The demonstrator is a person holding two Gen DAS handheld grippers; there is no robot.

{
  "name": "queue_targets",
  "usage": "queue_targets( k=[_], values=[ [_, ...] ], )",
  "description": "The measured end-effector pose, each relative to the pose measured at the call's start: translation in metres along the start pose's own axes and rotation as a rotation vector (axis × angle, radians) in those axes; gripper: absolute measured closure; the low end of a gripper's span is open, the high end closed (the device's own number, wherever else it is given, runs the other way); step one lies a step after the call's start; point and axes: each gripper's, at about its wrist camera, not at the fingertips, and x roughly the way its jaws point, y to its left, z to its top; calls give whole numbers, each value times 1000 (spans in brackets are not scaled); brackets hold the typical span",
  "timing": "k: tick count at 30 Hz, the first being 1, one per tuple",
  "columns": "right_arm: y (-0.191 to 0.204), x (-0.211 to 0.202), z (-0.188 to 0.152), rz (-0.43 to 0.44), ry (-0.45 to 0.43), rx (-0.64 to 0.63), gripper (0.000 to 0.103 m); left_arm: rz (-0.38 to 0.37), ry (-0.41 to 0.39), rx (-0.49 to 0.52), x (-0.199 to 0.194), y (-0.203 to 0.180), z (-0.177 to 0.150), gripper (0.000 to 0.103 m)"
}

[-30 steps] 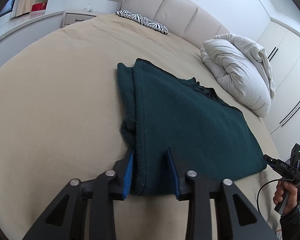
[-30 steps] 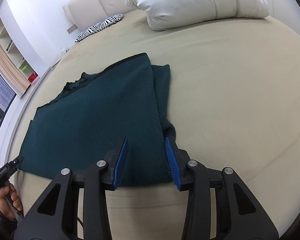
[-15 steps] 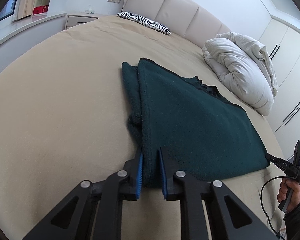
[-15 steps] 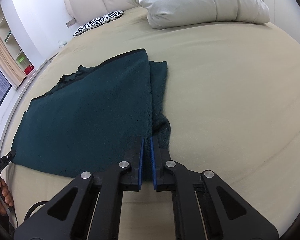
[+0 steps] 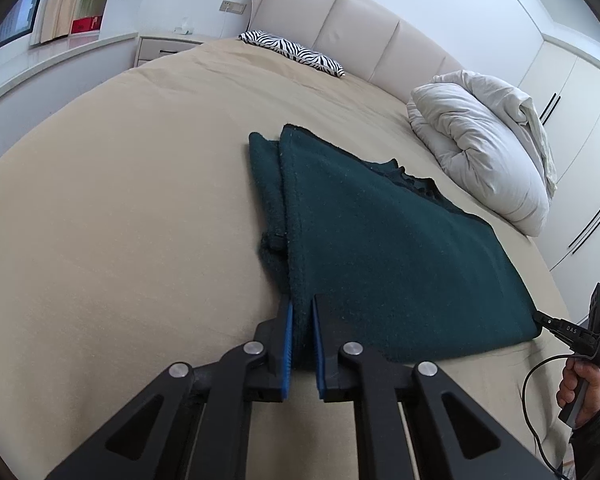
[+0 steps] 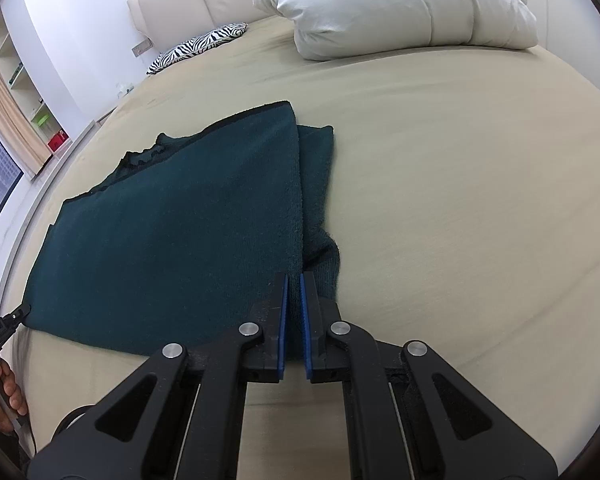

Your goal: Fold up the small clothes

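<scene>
A dark green knitted garment (image 5: 380,240) lies flat on the beige bed, with a sleeve folded under along one side. It also shows in the right wrist view (image 6: 180,232). My left gripper (image 5: 301,312) is shut on the garment's near corner at its left side. My right gripper (image 6: 294,280) is shut on the near corner at its right side. Each gripper also appears in the other's view: the right one (image 5: 568,330), the left one (image 6: 4,324).
The beige bed (image 5: 120,200) stretches wide around the garment. A white bundled duvet (image 5: 484,152) lies at the far right, also in the right wrist view (image 6: 400,4). A zebra pillow (image 5: 292,52) rests by the headboard. Wardrobe doors (image 5: 572,92) stand to the right.
Both grippers have closed from open onto the garment's near corners. Both have drawn back slightly, with the garment edge held between their pads.
</scene>
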Motion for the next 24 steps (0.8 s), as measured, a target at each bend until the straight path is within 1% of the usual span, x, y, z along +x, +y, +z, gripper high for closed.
queue_targets(
  k=[4, 9, 16, 24],
  values=[
    [-1, 1, -3, -3, 13, 2, 99, -2, -17, 19, -4, -2, -2, 96],
    [-5, 0, -7, 5, 19, 15, 99, -11, -6, 0, -4, 2, -6, 97],
    [-9, 1, -12, 8, 31, 31, 99, -10, -1, 6, -7, 2, -11, 97],
    [-12, 13, -10, 7, 62, 51, 99, -9, 14, -3, -4, 5, -15, 97]
  ],
)
